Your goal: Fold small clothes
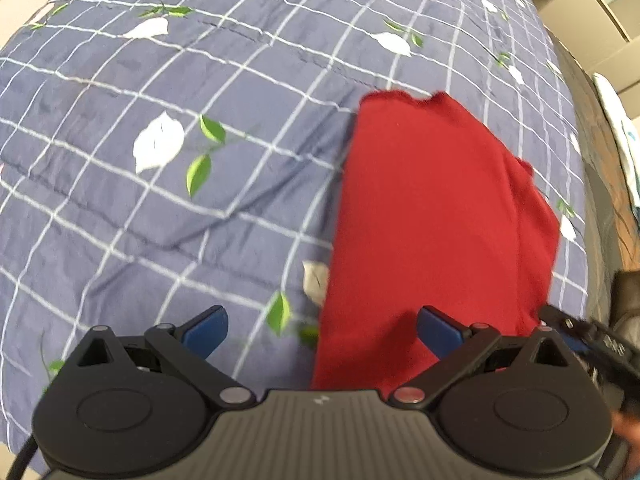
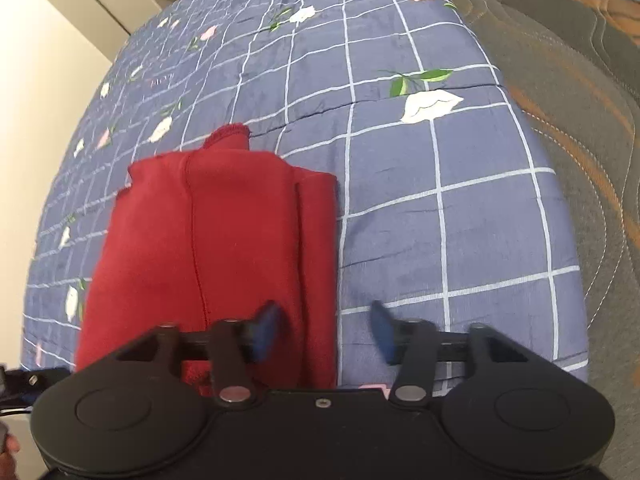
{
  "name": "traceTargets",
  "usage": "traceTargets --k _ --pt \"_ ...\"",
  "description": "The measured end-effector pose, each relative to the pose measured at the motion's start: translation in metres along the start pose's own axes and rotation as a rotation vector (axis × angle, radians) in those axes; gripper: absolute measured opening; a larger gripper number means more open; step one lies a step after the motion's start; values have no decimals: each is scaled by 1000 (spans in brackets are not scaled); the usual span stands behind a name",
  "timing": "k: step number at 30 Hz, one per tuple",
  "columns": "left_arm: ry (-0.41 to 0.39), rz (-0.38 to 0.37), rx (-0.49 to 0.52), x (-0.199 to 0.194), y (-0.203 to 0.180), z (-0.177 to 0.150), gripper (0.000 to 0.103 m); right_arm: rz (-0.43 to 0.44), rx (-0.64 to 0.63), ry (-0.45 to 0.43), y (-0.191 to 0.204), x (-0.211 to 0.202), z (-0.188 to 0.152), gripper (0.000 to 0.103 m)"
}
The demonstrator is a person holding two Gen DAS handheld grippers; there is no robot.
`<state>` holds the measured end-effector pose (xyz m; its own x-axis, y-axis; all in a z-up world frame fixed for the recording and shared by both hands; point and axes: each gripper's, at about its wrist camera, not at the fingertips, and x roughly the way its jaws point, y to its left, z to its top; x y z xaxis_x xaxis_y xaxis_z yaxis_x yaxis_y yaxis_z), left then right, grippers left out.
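1. Risk first: the red garment already lies folded into a narrow strip, and a careless regrip could drag its top layer and undo that fold.
2. Your right gripper straddles the strip's right edge, so closing there may pinch the blue checked quilt along with the cloth, or catch only one layer.
3. Your left gripper has its right finger over the strip's near end and its left finger over bare quilt; the same mixed pinch threatens.
4. Both pairs of fingers stand spread wide, released, grasping nothing.
5. Whether any blue pad touches the fabric, you cannot tell from these views.
6. The garment runs away ahead of both fingertips, flat on the quilt.
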<state>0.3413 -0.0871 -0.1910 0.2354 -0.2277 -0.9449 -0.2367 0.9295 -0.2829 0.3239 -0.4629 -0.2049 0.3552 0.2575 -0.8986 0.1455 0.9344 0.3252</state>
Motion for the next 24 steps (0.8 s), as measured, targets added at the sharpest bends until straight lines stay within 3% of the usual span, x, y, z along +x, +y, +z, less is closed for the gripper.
traceTargets --k 7,14,16,24 --pt "15 -6 17 25 -5 26 102 53 84 10 0 12 9 67" --pt "44 3 69 47 -15 28 102 75 127 47 10 29 11 69" --pt "47 3 81 50 -18 27 102 63 114 50 14 31 10 64" --pt "64 -11 114 53 -25 28 102 28 60 17 24 24 6 26"
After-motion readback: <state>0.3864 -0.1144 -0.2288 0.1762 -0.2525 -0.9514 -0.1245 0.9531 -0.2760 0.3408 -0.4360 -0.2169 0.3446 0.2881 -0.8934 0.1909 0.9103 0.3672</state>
